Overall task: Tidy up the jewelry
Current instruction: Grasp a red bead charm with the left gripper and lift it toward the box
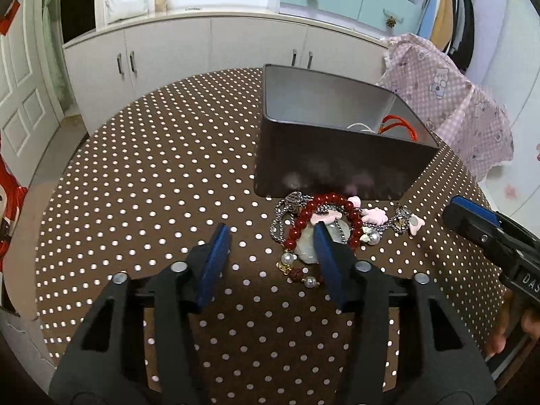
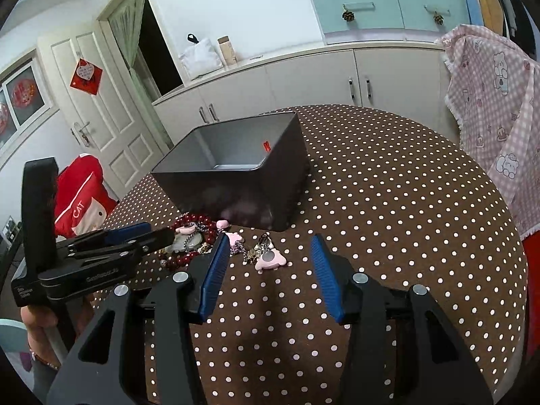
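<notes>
Both the left gripper point(image 1: 271, 239) and right gripper point(image 2: 270, 253) gape, empty. The left's finger hides part of the bracelets point(image 1: 303, 222); beyond, the box point(image 1: 324, 155) holds cords, mostly hidden.

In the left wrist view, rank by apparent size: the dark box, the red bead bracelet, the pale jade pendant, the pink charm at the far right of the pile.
1. dark box
2. red bead bracelet
3. jade pendant, partly hidden by a finger, so unsure
4. pink charm
</notes>
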A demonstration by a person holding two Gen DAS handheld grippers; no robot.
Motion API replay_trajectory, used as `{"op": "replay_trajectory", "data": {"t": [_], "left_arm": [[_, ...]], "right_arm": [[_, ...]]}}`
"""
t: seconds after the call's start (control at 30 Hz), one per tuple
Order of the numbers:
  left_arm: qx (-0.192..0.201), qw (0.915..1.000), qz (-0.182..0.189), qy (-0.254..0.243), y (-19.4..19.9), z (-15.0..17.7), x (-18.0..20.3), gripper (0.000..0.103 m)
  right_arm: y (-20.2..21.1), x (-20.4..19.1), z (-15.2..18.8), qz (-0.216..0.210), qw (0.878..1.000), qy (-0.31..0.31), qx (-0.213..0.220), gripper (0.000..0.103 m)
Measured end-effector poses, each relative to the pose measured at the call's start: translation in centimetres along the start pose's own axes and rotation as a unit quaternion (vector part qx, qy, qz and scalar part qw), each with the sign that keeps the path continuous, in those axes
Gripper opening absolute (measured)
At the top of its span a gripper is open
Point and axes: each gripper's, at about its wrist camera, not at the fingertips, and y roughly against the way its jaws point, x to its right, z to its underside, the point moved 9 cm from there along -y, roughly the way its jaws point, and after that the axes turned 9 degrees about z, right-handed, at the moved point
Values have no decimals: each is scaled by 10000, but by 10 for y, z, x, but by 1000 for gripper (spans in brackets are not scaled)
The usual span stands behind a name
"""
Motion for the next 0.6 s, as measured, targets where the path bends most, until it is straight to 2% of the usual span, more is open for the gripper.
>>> {"op": "replay_trajectory", "data": {"t": [0.13, 0.2, 0.27, 0.37, 0.6], "left_arm": [[-17, 9999, 145, -87, -1, 0, 8, 28], [-17, 9996, 260, -84, -2, -1, 14, 15], [10, 9995, 298, -112, -2, 0, 17, 10], [73, 9993, 338, -165, 2, 0, 24, 8], [635, 9954, 692, -196, 43, -10, 38, 8]], "right_arm": [[-1, 2, 0, -3, 10000, -27, -33, 47], [-2, 2, 1, -4, 10000, -36, -47, 47], [-2, 2, 1, -1, 10000, -46, -55, 47], [-3, 3, 2, -8, 9999, -73, -72, 47], [-4, 3, 5, 56, 9999, -30, -112, 47]]}}
